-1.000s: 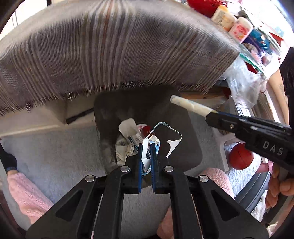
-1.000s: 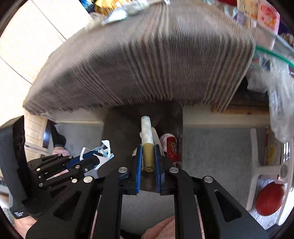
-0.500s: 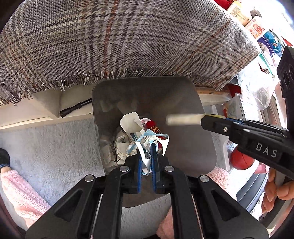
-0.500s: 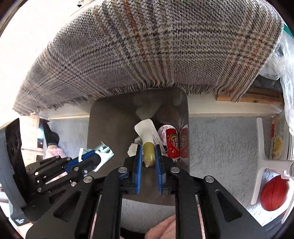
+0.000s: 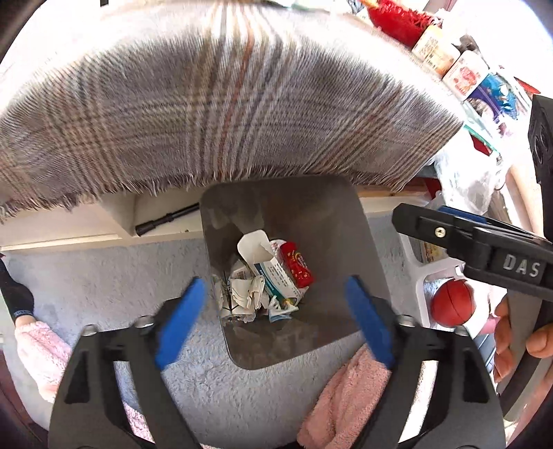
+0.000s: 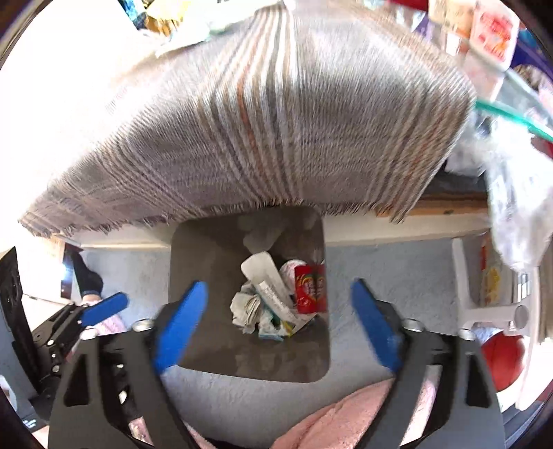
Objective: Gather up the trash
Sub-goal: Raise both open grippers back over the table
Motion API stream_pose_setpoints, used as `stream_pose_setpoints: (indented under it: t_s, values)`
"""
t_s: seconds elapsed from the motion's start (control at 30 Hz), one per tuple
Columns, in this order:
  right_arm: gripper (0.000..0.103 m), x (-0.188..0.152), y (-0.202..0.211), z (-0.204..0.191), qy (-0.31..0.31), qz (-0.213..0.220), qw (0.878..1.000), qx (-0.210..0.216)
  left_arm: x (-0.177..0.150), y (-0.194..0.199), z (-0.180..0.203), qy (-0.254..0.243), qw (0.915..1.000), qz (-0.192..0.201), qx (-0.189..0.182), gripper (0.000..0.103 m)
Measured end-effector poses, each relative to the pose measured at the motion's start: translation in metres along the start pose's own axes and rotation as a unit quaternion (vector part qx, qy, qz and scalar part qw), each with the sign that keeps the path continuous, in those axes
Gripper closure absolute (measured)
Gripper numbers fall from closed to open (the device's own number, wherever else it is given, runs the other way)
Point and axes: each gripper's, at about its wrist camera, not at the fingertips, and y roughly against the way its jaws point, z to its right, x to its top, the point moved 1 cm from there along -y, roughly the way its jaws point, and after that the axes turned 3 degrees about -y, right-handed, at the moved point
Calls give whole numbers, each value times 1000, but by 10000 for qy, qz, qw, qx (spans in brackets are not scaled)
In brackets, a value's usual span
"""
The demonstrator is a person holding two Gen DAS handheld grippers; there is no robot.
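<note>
Both sets of jaws wide and empty: left gripper (image 5: 273,317) and right gripper (image 6: 276,321) hover over the grey bin (image 5: 359,276) on the carpet. Trash (image 5: 273,279) lies at its bottom, light, crumpled; pinch an edge. Only the left view shows the red ball (image 5: 452,304) clearly.

floor: pale shaggy carpet (image 5: 103,276) | plaid fringed cloth (image 5: 207,114) overhead | bright daylight

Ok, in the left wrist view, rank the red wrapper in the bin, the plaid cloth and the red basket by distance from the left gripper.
From the left gripper:
1. Red wrapper, just ahead, inside the bin.
2. Plaid cloth, hanging beyond the bin's far rim.
3. Red basket, upper right, past the cloth.
</note>
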Motion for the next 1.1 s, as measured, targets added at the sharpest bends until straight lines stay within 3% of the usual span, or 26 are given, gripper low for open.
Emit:
stream_pose_setpoints:
  t_s: [0.1, 0.33, 0.6, 1.1]
  values:
    - [4, 3, 16, -1, 47, 143, 9999, 73, 1, 15, 2, -64, 9999, 121, 58, 9]
    - [4, 14, 55, -2, 18, 461, 9984, 315, 16, 56, 4, -207, 9985, 487, 121, 8]
    - [4, 53, 79, -3, 22, 739, 9964, 422, 51, 81, -13, -160, 9968, 739, 264, 8]
    - [4, 198, 56, -1, -247, 1019, 9940, 322, 187, 85, -79, 93, 9870, 1238, 1022, 8]
